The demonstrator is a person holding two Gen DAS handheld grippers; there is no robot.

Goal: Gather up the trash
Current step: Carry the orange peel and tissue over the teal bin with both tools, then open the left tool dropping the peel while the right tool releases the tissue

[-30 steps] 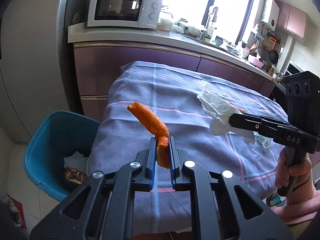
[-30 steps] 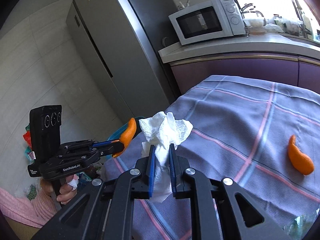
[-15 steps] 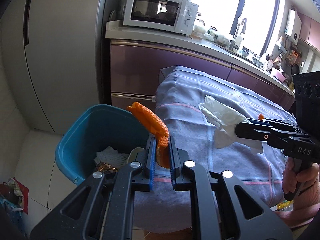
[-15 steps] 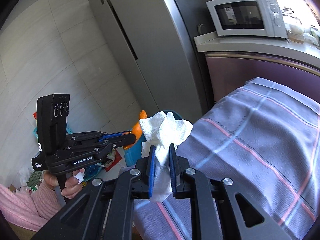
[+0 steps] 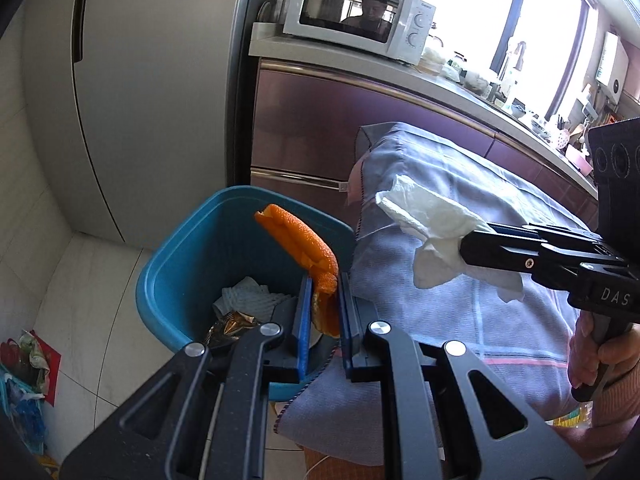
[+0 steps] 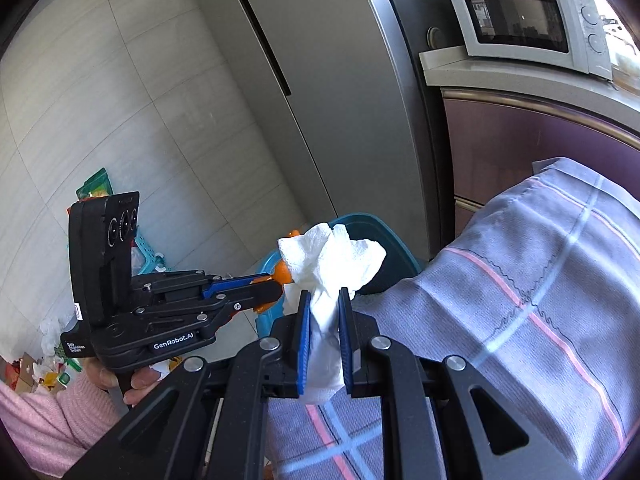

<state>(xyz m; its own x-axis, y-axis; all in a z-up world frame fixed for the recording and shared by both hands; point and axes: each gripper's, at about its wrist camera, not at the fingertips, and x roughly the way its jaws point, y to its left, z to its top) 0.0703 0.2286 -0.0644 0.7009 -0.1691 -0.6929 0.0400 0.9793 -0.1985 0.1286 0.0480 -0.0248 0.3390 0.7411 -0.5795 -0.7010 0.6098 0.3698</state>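
My left gripper [image 5: 323, 294] pinches the peel [image 5: 308, 254] above the bin [image 5: 168, 264]. My right gripper [image 6: 325, 312] pinches the tissue [image 6: 332, 258] over the cloth [image 6: 540, 304], near the bin.

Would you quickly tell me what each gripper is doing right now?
Left gripper: closed on the orange peel, above the blue bin.
Right gripper: closed on the white tissue.

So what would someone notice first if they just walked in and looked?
Probably the bright orange peel pinched in the left gripper, held right over the blue trash bin that already has wrappers inside. Next, the crumpled white paper towel clamped in the right gripper, above the edge of the striped tablecloth.
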